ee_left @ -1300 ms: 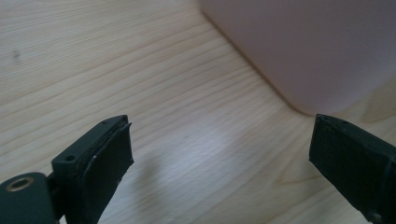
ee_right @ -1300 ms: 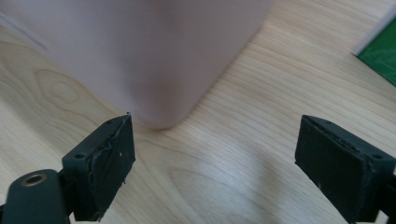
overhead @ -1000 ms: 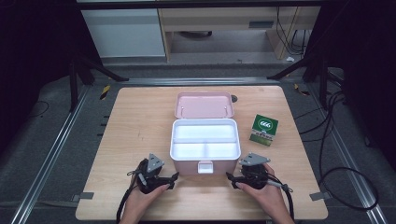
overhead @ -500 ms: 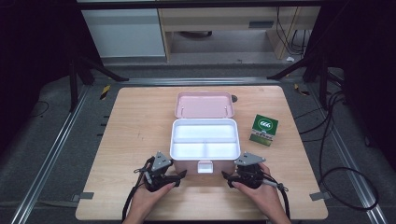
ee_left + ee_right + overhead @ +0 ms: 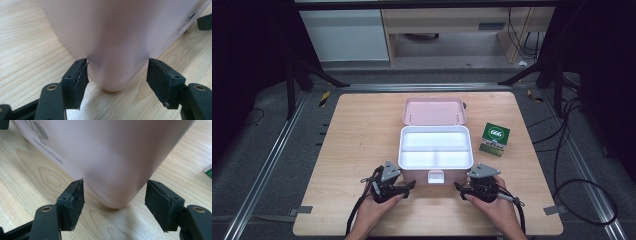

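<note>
- The pink plastic box (image 5: 435, 165), lid open, is found at the table's (image 5: 352, 150) middle, a white divided tray seated inside.
- The left tool (image 5: 408, 187) straddles the box's near left corner; its jaws have been closing, one pad touching, no clamp yet.
- The right tool (image 5: 460, 187) brackets the near right corner likewise, jaws closing, unclamped.
- Corners are rounded, smooth; table is wood-grained.
- A green carton (image 5: 494, 139) lies to the right.

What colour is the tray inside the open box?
White, inside the pink box; the tray shows best in the high view.
</note>
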